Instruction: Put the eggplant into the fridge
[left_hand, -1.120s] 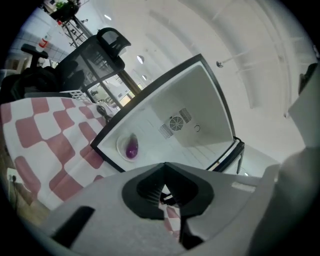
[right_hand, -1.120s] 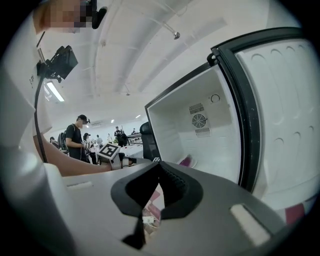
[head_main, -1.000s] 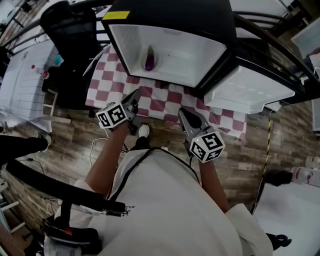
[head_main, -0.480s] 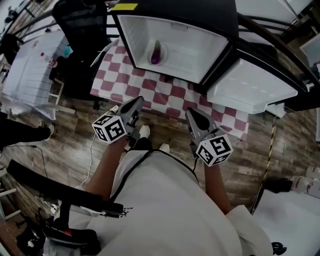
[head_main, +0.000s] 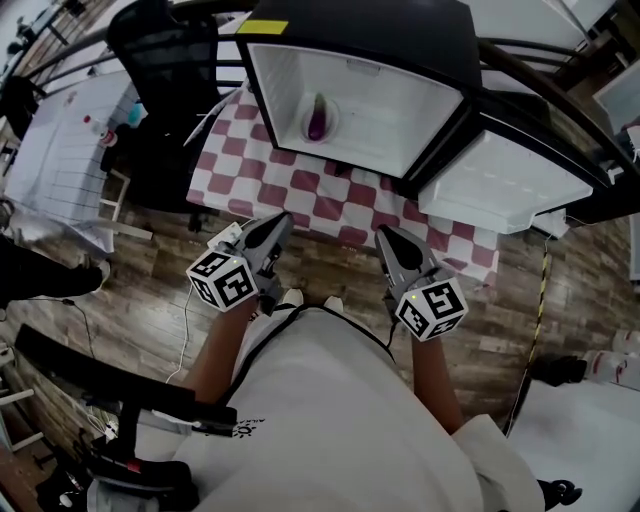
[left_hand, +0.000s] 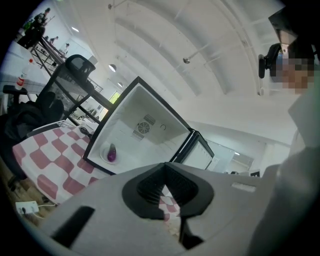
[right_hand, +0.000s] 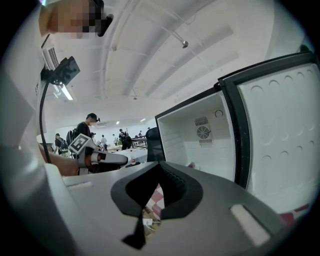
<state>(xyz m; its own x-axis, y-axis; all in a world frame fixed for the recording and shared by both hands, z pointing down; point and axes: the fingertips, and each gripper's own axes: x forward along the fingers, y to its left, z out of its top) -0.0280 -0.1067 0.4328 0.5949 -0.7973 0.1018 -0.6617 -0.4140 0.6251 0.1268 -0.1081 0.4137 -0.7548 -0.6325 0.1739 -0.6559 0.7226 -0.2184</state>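
Both tools shut and carrying nothing: the left gripper (head_main: 272, 226) has its jaws pressed tip to tip, and the right gripper (head_main: 390, 238) is likewise closed on empty air. The person holds them side by side at waist height, over the brown wood-plank floor (head_main: 120, 290) and short of the table's red-and-white checked cloth (head_main: 300, 190).

Ahead of both, the small purple eggplant (head_main: 317, 126) sits on a round white plate (head_main: 334, 112) on the floor of the black-cased, white-lined fridge (head_main: 400, 110), in the left half of the compartment. Seen from the head, its long axis runs away from the person, towards the back wall; whether it lies flat or leans up cannot be settled.

The left gripper is the nearer of the two to the eggplant, though well apart from it. The fridge's white-lined door (head_main: 510, 185) hangs open to the right, closer to the right gripper. The loading looks complete; any closing of the door would most likely fall to that hand.
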